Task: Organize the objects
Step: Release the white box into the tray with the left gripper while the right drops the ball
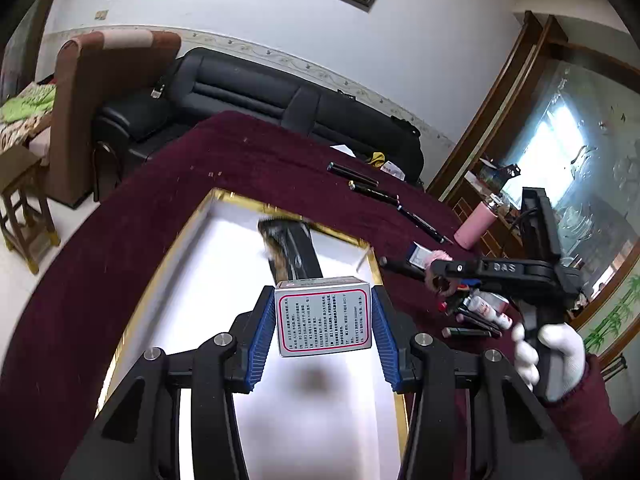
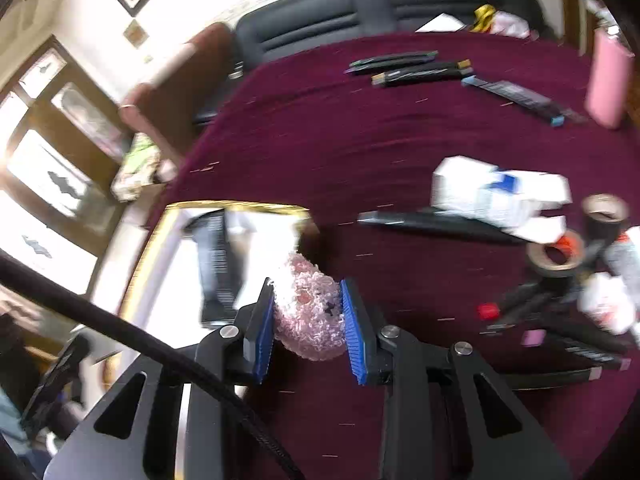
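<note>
My left gripper (image 1: pixel 324 334) is shut on a small white box with a red-framed label (image 1: pixel 323 316), held above the white gold-rimmed tray (image 1: pixel 192 288). A black packet (image 1: pixel 294 250) lies in the tray's far part. My right gripper (image 2: pixel 308 320) is shut on a fluffy pink plush item (image 2: pixel 308 312), held above the maroon cloth near the tray's right edge (image 2: pixel 240 206). The right gripper also shows in the left wrist view (image 1: pixel 434 278), to the right of the tray.
The maroon cloth (image 2: pixel 360 140) carries black pens (image 2: pixel 404 66), a white and blue box (image 2: pixel 492 192), tape rolls (image 2: pixel 554 258), tubes and markers (image 2: pixel 560 312) at the right. A pink bottle (image 2: pixel 608 80) stands far right. A black sofa (image 1: pixel 256 96) is beyond the table.
</note>
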